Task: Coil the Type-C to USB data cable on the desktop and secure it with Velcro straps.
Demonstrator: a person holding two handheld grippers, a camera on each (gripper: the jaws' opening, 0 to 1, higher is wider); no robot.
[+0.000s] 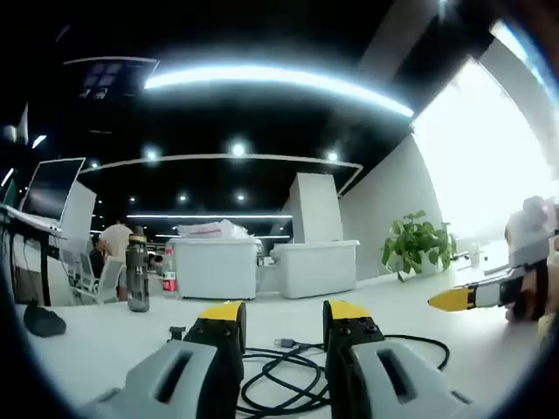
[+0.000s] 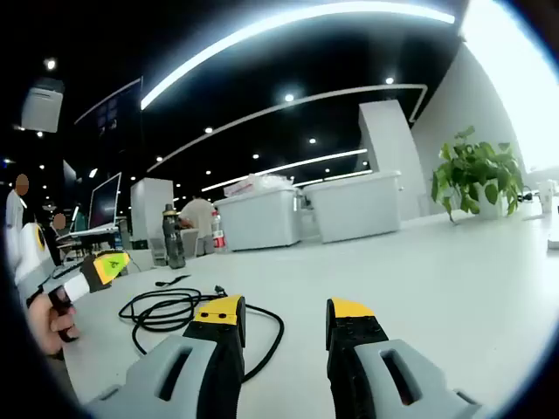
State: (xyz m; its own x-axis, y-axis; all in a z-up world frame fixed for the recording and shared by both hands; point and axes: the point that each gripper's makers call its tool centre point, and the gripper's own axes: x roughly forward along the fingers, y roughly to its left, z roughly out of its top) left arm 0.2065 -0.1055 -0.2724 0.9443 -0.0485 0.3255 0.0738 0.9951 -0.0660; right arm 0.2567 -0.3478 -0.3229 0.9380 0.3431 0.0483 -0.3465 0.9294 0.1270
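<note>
loose black cable [image 1: 293, 375] lies uncoiled on the bench [image 2: 454, 271] just ahead of the left tool [image 1: 284, 316] and right tool [image 2: 285, 312], both open and empty; coiling and strapping remain.

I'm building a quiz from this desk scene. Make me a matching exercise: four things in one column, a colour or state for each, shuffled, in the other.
1. data cable
2. water bottle
3. potted plant
4. left gripper

A. green and leafy
B. open, holding nothing
C. standing upright, dark
D. lying loosely looped on the white desktop

Pairs: 1-D, 2-C, 3-A, 4-B
</note>
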